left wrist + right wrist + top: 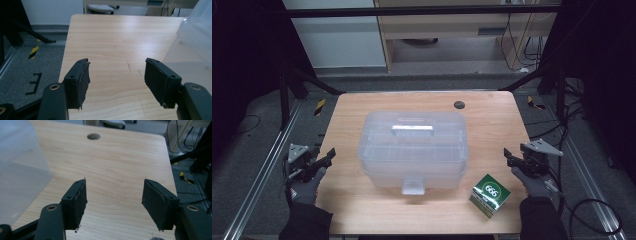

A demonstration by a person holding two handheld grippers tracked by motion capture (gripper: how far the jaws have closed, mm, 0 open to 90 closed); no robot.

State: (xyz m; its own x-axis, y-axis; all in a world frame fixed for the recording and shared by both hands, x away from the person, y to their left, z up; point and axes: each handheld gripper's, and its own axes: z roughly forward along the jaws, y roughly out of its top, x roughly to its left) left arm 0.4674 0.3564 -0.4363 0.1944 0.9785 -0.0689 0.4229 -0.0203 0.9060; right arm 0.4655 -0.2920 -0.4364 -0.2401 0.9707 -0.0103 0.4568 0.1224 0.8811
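Note:
A clear plastic storage box (413, 147) with a lid, top handle and front latch stands in the middle of the wooden table (357, 200). Its frosted side also appears at the right of the left gripper view, box (197, 30), and at the left of the right gripper view, box (17, 170). A small green carton (490, 195) marked 666 lies at the front right. My left gripper (325, 160) hovers at the table's left edge, open, nothing between its jaws. My right gripper (510, 158) hovers at the right edge, above the carton, open and empty too.
A round cable hole (459, 105) sits in the table's far right part. Metal rails run along both sides of the table. Dark frame struts stand at the back corners, with cables on the floor at the right.

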